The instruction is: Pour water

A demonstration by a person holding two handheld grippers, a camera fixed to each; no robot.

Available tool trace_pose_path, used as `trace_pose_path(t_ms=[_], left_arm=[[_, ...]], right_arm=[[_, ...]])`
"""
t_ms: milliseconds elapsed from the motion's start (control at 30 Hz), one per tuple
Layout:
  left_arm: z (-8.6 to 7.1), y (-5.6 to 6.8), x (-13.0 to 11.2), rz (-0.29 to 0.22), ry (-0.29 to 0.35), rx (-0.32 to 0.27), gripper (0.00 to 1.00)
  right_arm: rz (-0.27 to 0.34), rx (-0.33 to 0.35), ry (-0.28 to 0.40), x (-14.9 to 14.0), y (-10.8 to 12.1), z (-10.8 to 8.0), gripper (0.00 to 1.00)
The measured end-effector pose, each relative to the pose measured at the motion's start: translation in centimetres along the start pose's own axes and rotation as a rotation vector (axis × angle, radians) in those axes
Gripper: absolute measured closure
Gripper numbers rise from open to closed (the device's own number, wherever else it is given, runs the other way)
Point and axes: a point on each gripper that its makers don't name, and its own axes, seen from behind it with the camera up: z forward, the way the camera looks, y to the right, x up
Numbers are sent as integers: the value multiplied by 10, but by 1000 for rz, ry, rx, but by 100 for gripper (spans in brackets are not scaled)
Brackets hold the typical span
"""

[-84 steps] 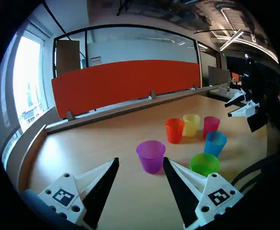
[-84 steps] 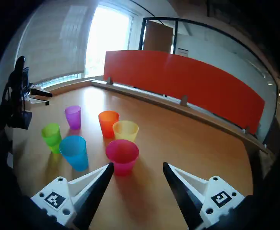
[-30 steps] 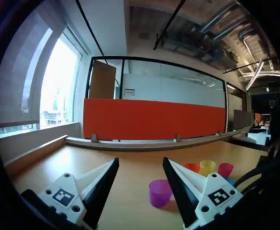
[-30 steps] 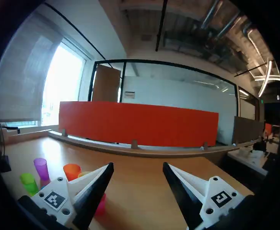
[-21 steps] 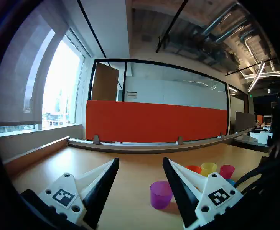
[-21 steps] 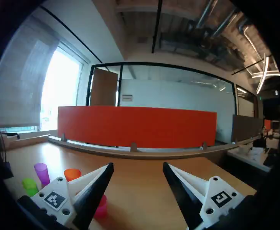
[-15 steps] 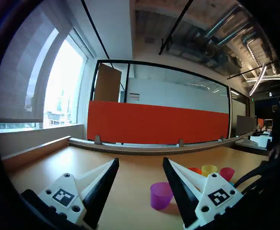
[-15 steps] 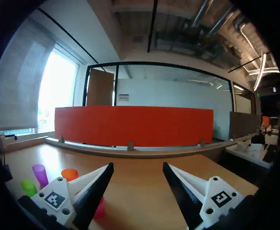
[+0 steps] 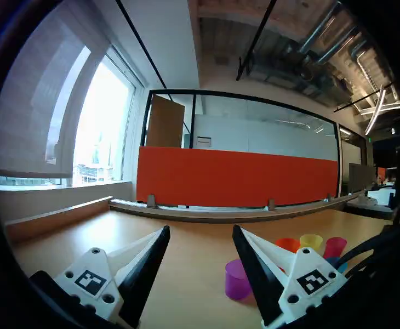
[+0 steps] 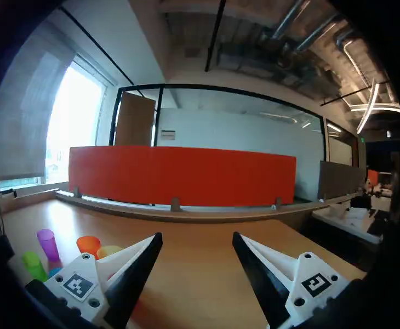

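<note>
Several coloured plastic cups stand in a cluster on the wooden table. In the left gripper view, the purple cup [image 9: 234, 279] is partly behind the right finger, with the orange cup [image 9: 285, 244], yellow cup [image 9: 311, 241] and pink cup [image 9: 335, 247] beyond it. My left gripper [image 9: 200, 233] is open and empty, low over the table. In the right gripper view, the purple cup [image 10: 47, 244], green cup [image 10: 33, 266], orange cup [image 10: 88, 245] and yellow cup [image 10: 108, 251] sit at the lower left. My right gripper [image 10: 196, 238] is open and empty, with the cups off to its left.
A long orange divider panel [image 9: 238, 178] runs along the table's far edge [image 10: 200, 215]. A bright window [image 9: 98, 142] and a raised wooden ledge [image 9: 57, 216] bound the left side. Other desks with white items [image 10: 350, 216] stand at the far right.
Both grippers have tipped up from looking down on the cups to a level view. Lately the left view swung left and the right view swung right; the pink cup slid behind the right gripper's finger.
</note>
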Motion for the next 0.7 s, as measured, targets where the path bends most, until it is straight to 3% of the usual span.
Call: trace_pose_path(t_ms=[200, 700], left_arm=[[1, -9, -8, 0, -4, 28, 16], [-3, -16, -34, 29, -33, 38, 16]], right_arm=[[-15, -18, -5, -2, 1, 0, 1], [-7, -27, -13, -2, 1, 0, 1]])
